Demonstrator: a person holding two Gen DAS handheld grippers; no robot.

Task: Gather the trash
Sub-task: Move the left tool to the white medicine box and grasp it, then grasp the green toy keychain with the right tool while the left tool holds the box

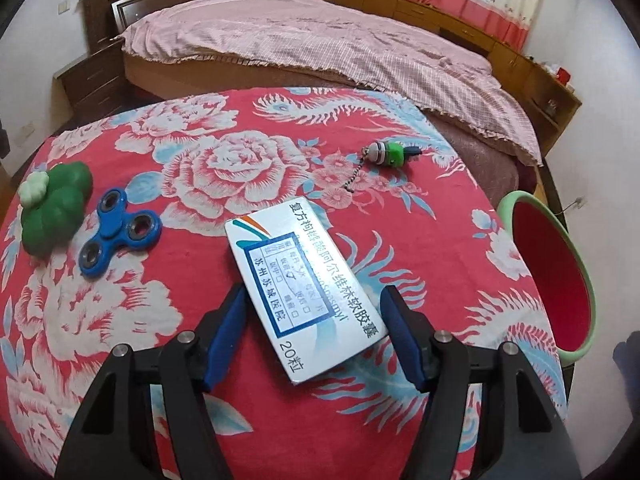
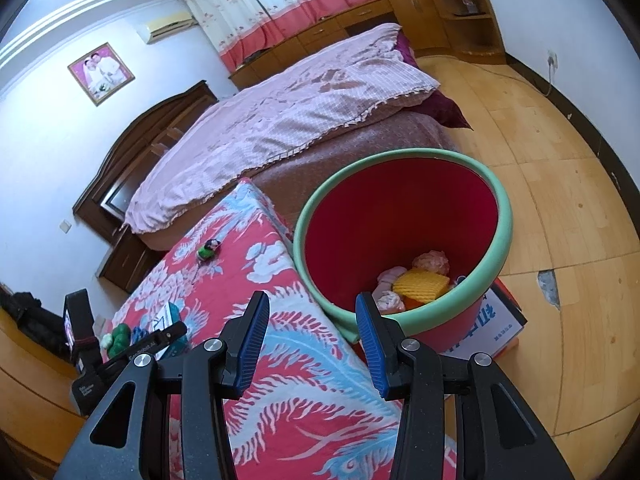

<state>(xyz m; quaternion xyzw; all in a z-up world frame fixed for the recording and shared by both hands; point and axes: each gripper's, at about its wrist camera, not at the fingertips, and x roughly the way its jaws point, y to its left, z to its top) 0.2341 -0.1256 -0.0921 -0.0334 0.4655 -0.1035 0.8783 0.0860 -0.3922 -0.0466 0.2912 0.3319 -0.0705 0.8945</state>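
Observation:
A white medicine box (image 1: pixel 304 292) with Chinese print lies flat on the red floral tablecloth (image 1: pixel 224 152). My left gripper (image 1: pixel 314 300) is open, its blue pads on either side of the box's near half, not pressing it. A red bin with a green rim (image 1: pixel 560 276) stands off the table's right edge. In the right wrist view the bin (image 2: pixel 400 216) holds crumpled pink and yellow trash (image 2: pixel 420 280). My right gripper (image 2: pixel 310 312) is open and empty, above the table edge beside the bin.
A blue fidget spinner (image 1: pixel 118 232), a green toy (image 1: pixel 52 208) and a small green keychain figure (image 1: pixel 390 154) lie on the table. A bed with a pink cover (image 1: pixel 320 48) is behind. The bin sits on a cardboard box (image 2: pixel 496 324) on the wood floor.

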